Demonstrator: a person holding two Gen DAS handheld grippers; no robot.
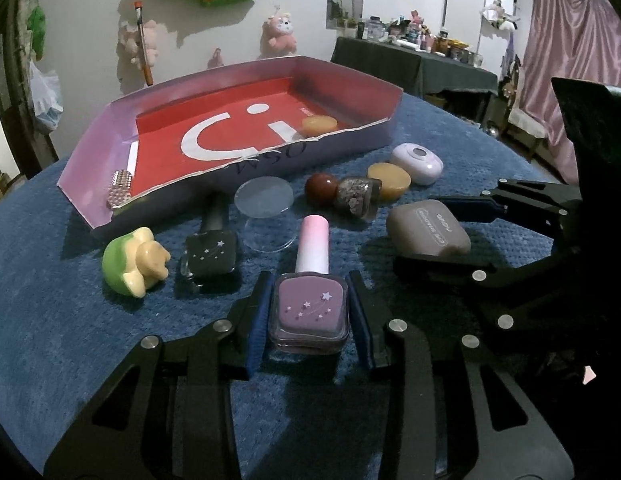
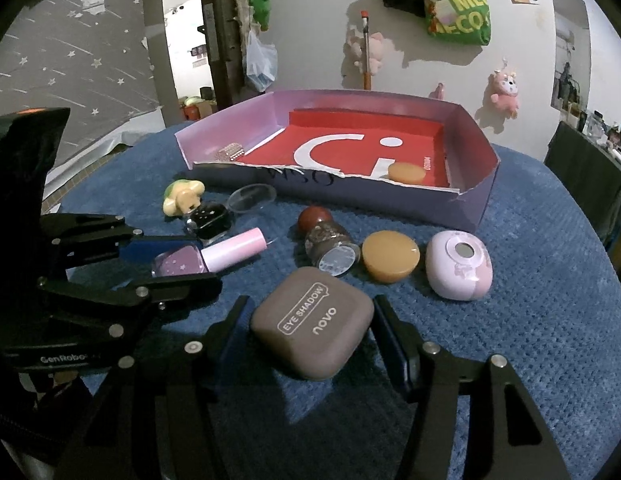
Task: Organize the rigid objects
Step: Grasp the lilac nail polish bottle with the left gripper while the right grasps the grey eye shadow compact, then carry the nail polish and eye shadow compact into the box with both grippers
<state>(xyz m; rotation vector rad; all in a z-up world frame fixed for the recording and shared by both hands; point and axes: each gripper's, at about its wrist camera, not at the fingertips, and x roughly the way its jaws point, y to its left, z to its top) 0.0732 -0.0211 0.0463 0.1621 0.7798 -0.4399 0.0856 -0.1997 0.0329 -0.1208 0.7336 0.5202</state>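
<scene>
Left wrist view: the left gripper [image 1: 308, 314] is closed on a purple nail-polish bottle [image 1: 309, 312] lying on the blue-covered bench [image 1: 50, 320], its blue pads pressed to the bottle's two sides and its pink cap [image 1: 313, 244] pointing toward the tray. In the right wrist view, the right gripper [image 2: 310, 344] brackets a brown eye-shadow case [image 2: 312, 330] flat on the bench, both pads against its edges as far as the fisheye lets one judge. Just beyond the case lie a small glitter jar with a red ball stopper [image 2: 328, 240], an amber disc [image 2: 390, 262] and a pale lilac oval case [image 2: 458, 266], side by side. Left of the purple bottle sit a black nail-polish bottle [image 1: 210, 256], a clear round lid [image 1: 264, 200] and a green-and-cream turtle figurine [image 1: 134, 264]. Behind them all stands a shallow cardboard tray [image 1: 90, 152] with a red printed floor, holding a second amber disc [image 1: 319, 125] and a studded silver cylinder [image 1: 120, 190] in a near corner
</scene>
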